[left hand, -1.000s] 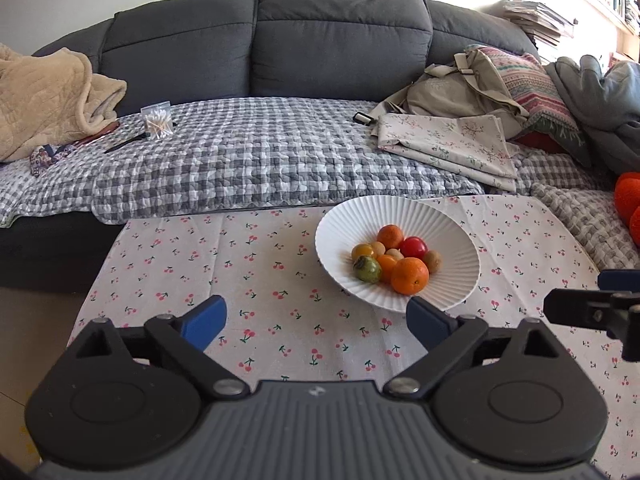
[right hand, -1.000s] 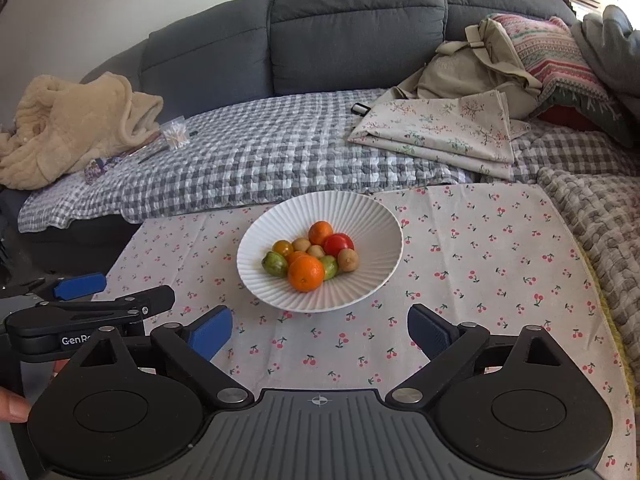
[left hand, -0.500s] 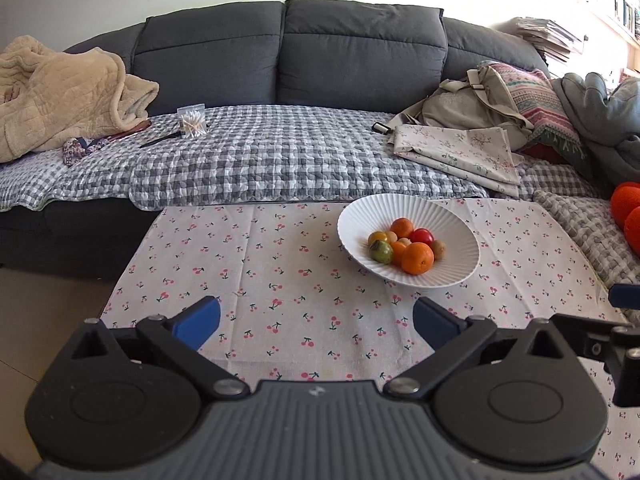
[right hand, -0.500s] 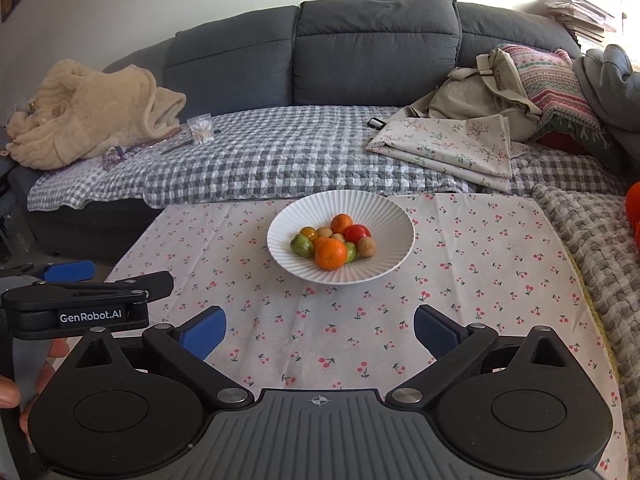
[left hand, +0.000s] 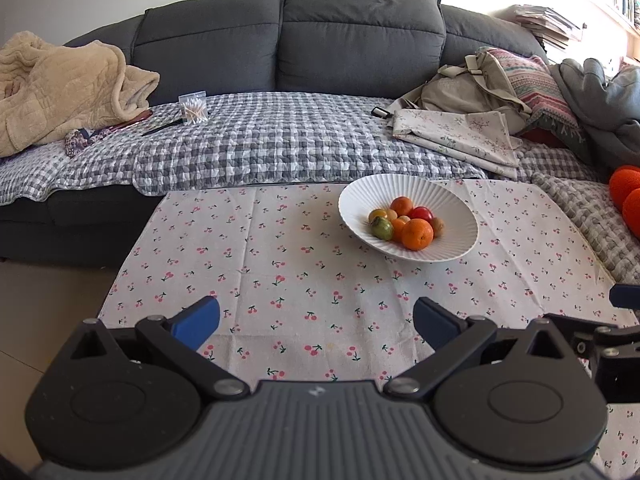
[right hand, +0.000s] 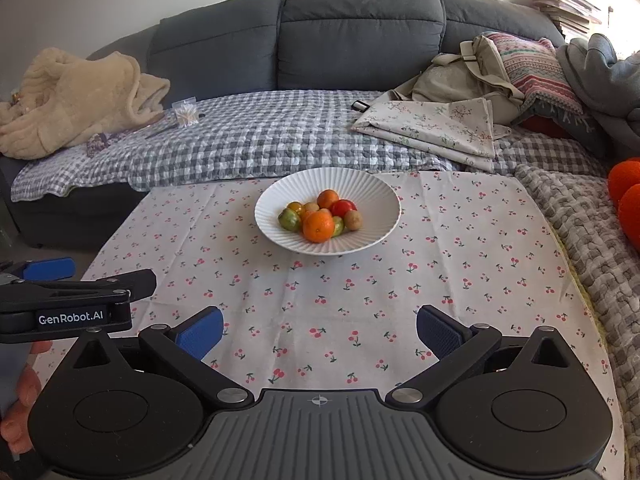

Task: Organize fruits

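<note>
A white ribbed bowl [left hand: 360, 200] [right hand: 372, 196] stands on the cherry-print tablecloth [left hand: 300, 280] [right hand: 460, 260]. It holds several small fruits: a large orange [left hand: 417, 234] [right hand: 318, 227], a red tomato [left hand: 422, 213] [right hand: 343, 207], a green fruit [left hand: 381, 228] [right hand: 289, 219] and others. My left gripper [left hand: 316, 320] is open and empty, over the near part of the table, well short of the bowl. My right gripper [right hand: 319, 330] is open and empty, also near the front. The left gripper shows at the left edge of the right wrist view.
A grey sofa [left hand: 360, 36] with a checked cover lies behind the table. On it are a beige blanket [left hand: 60, 84], a box of cotton swabs [left hand: 193, 108], folded cloth [left hand: 456, 136], a bag and cushions. Orange round objects [left hand: 626, 196] sit at the far right.
Both grippers have drawn back from the bowl, which now looks smaller and farther. Both stay open and empty.
</note>
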Demonstrator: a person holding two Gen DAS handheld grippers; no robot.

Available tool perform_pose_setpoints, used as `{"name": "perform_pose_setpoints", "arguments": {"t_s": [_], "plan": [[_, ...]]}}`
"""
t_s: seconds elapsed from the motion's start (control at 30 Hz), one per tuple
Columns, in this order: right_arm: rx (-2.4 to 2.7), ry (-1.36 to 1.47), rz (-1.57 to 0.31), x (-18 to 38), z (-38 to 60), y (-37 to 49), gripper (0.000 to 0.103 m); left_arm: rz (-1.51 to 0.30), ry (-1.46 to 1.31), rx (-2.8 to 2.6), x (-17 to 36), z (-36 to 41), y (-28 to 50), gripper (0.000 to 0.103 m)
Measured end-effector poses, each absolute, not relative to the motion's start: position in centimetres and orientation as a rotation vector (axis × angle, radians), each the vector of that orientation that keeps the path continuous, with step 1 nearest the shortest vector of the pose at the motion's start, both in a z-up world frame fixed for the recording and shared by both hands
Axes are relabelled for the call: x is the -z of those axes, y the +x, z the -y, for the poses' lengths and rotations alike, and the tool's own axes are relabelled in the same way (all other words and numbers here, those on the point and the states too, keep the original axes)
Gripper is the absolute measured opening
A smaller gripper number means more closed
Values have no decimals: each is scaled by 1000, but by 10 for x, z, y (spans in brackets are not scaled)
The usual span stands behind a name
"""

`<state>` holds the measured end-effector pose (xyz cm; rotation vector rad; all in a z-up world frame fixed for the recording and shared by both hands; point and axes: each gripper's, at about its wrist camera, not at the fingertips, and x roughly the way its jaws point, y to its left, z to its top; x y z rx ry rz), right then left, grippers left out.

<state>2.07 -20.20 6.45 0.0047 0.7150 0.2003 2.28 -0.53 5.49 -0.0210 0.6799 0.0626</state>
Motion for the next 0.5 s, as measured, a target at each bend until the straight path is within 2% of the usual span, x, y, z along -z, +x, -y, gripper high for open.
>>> {"name": "perform_pose_setpoints", "arguments": {"t_s": [0.5], "plan": [[-158,4,-763,-56,202,25,103,-705,-18,-73,-49,7,26,102]]}}
